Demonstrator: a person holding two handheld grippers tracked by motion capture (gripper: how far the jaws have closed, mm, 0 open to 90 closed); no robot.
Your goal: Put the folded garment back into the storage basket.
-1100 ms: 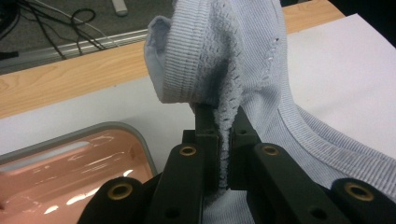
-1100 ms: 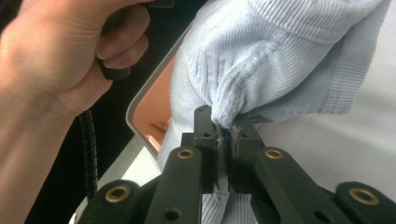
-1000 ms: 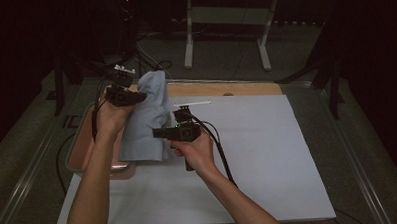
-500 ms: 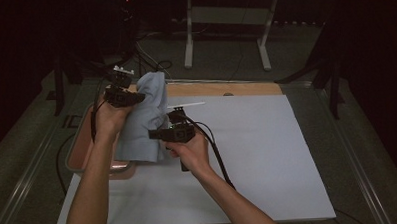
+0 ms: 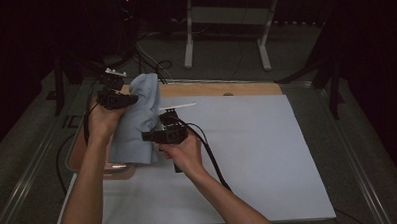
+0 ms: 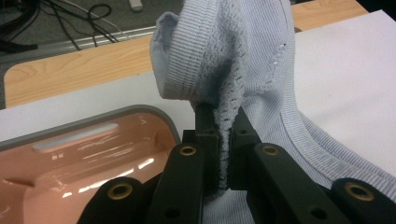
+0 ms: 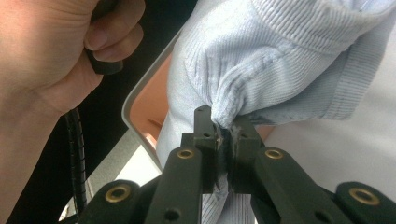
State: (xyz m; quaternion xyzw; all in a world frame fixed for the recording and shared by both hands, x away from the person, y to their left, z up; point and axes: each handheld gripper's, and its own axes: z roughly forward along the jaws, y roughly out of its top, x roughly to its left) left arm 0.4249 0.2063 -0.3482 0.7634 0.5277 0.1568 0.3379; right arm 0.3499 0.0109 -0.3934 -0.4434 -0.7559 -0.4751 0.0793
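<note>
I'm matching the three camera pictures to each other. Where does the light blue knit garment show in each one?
High view: light blue knit garment left of centre, between both grippers.
Left gripper view: top centre, pinched in jaws.
Right gripper view: upper right, pinched in jaws.
Shared landmark: pink tray.
</note>
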